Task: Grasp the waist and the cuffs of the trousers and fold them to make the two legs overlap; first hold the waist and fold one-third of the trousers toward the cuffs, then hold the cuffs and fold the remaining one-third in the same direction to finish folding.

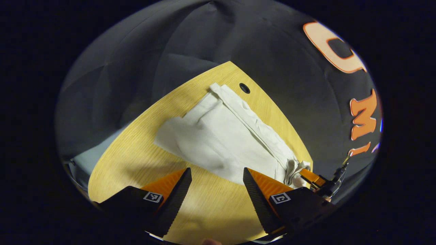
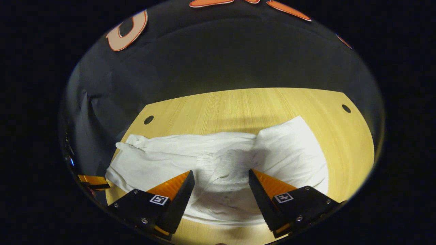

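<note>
White cloth trousers lie spread flat on the light wooden table. Left gripper and right gripper both hover above with fingers spread, gripping nothing.

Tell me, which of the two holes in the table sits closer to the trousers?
The hole on the left of the right gripper view, just past the bunched end of the trousers. The other hole has more bare table between.
</note>
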A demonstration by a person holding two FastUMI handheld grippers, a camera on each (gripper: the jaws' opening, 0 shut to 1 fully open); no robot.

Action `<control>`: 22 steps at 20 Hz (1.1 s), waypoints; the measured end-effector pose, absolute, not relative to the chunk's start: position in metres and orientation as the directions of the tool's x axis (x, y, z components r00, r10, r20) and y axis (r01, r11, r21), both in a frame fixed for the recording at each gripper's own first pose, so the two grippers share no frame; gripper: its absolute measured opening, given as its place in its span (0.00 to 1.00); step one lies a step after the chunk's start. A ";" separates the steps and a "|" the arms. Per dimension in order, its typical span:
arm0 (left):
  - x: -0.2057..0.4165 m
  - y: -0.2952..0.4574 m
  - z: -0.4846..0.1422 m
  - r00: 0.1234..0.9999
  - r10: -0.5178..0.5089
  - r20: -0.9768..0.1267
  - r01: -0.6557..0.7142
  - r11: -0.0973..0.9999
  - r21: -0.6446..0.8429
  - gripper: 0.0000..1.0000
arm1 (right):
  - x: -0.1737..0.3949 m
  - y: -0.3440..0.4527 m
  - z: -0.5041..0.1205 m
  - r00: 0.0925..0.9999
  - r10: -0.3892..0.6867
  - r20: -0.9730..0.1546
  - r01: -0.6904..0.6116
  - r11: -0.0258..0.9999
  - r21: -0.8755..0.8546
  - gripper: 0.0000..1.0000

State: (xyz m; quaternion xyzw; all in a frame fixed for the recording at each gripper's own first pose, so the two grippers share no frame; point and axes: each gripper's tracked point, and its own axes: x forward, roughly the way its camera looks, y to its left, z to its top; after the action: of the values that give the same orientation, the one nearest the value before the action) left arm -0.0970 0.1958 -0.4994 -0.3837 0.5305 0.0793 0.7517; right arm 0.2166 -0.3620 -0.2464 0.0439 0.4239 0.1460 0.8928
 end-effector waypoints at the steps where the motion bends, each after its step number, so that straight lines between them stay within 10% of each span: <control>1: -0.096 0.197 -0.501 0.431 -0.292 -0.854 -0.549 0.666 -0.505 0.99 | 0.217 -0.352 -0.245 0.594 0.313 -0.741 -0.229 0.949 0.217 0.98; 17: -0.035 0.207 -0.537 0.632 -0.255 -0.732 -0.607 0.425 -0.672 0.86 | 0.188 -0.383 -0.196 0.640 0.269 -0.719 -0.226 0.961 0.158 0.98; 19: -0.025 0.204 -0.543 0.643 -0.249 -0.724 -0.595 0.431 -0.678 0.80 | 0.182 -0.400 -0.190 0.647 0.246 -0.721 -0.213 0.967 0.138 0.98; 22: -0.018 0.201 -0.557 0.629 -0.246 -0.738 -0.629 0.397 -0.669 0.43 | 0.174 -0.423 -0.179 0.660 0.225 -0.717 -0.181 0.974 0.139 0.98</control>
State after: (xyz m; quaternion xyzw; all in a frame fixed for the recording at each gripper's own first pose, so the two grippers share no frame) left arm -0.0179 0.2009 -0.5570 -0.5332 0.4102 0.1315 0.7281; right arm 0.1744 -0.4226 -0.1785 0.0277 0.3971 0.1116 0.9105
